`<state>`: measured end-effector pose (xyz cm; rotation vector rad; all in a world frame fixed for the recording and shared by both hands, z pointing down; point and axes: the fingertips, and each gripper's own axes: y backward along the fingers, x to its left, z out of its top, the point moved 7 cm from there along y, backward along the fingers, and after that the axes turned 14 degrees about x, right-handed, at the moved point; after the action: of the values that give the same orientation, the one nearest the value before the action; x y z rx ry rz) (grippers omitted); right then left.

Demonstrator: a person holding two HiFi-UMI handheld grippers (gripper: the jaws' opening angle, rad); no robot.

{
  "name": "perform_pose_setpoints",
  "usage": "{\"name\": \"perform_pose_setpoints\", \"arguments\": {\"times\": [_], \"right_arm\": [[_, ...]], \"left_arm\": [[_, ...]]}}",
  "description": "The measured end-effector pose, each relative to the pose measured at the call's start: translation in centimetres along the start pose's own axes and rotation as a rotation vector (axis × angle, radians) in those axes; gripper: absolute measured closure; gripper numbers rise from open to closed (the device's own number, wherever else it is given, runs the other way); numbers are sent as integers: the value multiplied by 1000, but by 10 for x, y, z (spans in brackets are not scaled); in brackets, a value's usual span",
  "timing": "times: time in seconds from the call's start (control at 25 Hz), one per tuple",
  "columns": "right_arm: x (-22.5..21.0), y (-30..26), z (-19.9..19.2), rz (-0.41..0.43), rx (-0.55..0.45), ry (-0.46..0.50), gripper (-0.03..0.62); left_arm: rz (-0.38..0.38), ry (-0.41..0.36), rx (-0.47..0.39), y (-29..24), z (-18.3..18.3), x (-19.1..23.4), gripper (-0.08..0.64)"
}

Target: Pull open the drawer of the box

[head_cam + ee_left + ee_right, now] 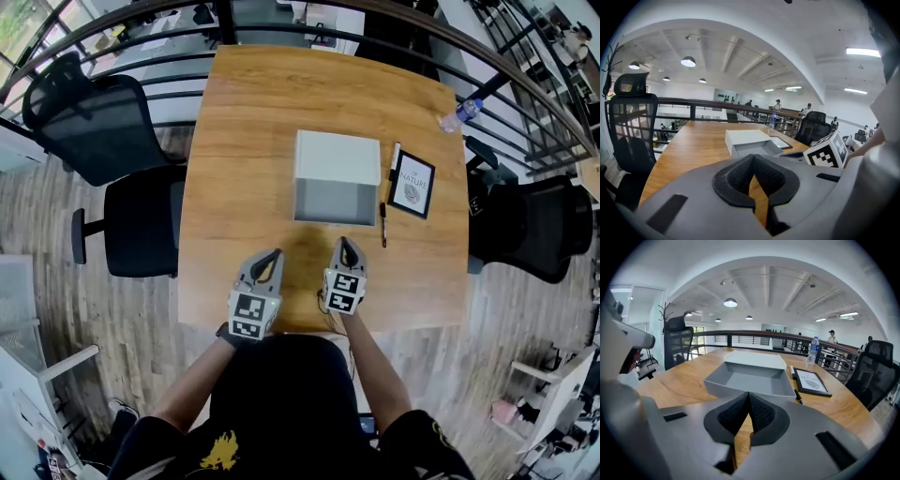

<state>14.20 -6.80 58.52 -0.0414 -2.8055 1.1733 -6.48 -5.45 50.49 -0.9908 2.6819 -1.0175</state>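
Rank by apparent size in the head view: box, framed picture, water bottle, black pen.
1. box, drawer pulled out
2. framed picture
3. water bottle and black pen: similar length, bottle farther away, so unranked

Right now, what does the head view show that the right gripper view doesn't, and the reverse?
Head view only: the person's arms, the left gripper and right gripper with their marker cubes, both short of the grey drawer, and the plank floor.

Right gripper view only: ceiling lamps, people beyond the railing, and that gripper's pads shut together on nothing.

Both: the wooden table, the white box with its drawer pulled open and empty, the framed picture, pen and water bottle.
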Motion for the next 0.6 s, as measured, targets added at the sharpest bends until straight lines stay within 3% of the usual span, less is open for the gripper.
{"name": "perform_pose_setpoints", "arguments": {"times": [0.24,0.44,0.6], "right_arm": [[-9,54,24,0,-96,11,594],[-17,98,37,-2,-142,-11,594],[-22,134,46,1,-173,-22,594]], "left_arm": [[-27,-23,-26,22,14,-7,541],[-43,-90,-64,38,40,-15,541],[-44,-82,-98,54,57,-18,543]]}}
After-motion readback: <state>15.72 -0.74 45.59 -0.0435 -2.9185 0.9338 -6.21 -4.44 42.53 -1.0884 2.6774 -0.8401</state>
